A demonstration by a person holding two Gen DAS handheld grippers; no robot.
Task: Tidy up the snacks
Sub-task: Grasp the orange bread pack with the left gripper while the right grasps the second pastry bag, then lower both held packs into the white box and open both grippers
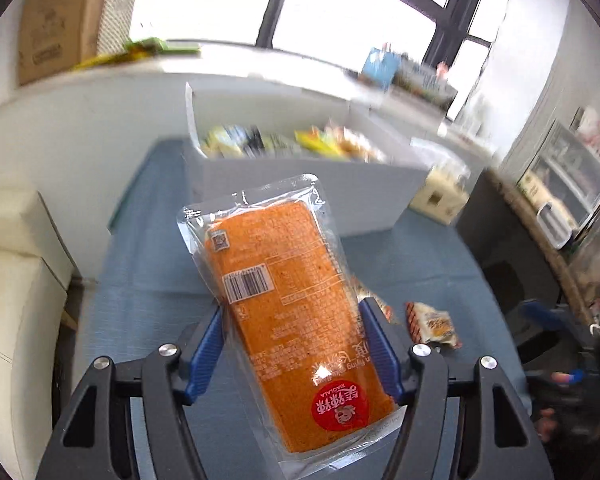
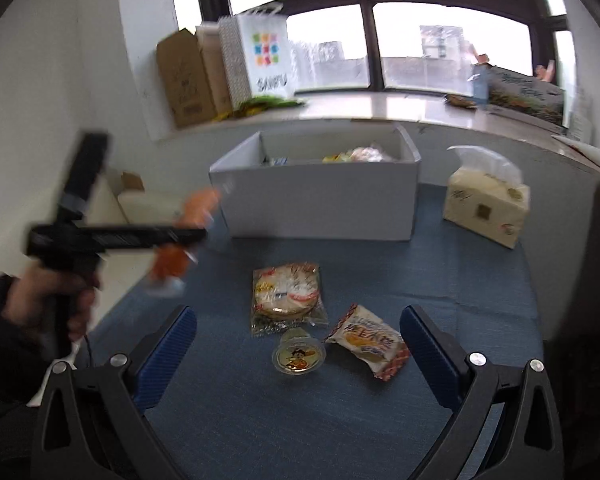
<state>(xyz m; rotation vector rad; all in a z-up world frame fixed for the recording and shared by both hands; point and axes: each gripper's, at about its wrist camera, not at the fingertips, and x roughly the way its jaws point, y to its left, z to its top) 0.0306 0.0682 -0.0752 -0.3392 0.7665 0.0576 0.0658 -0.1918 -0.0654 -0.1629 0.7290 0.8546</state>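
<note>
My left tool [image 1: 290, 344] is clamped on the orange snack pack [image 1: 284, 312], blue pads pressing its two long sides about mid-length. The pack is held up off the counter [image 1: 148, 264], sticking forward past my fingertips toward the white box [image 1: 300, 196] ahead. Background is motion-blurred, so detail on the box contents is poor; some wrappers show inside.

Handling guess: pack looks light, a soft filling in clear slick film with flat sealed ends. It should give under squeeze, so a side grip at the thick middle is the place; the sealed end flaps would be floppy and slippery. Too much squeeze could crush it, too little and the film may slide.

My right tool [image 2: 300, 344] is spread wide, nothing between the pads, hovering low over the counter. Just ahead of it, between the fingers: a small jelly cup [image 2: 298, 356], closest. Slightly right of that, a crinkly white-and-orange packet [image 2: 370, 340]. Further forward, a clear bag of round crackers [image 2: 286, 294].

Guesses: cup is rigid, round and smooth, take it across the rim wall. Packet is puffy and light, pinch across the middle. Cracker bag is flat and brittle inside, grip gently at the edges.

Tissue pack [image 2: 486, 208] sits forward right, beside the box.
</note>
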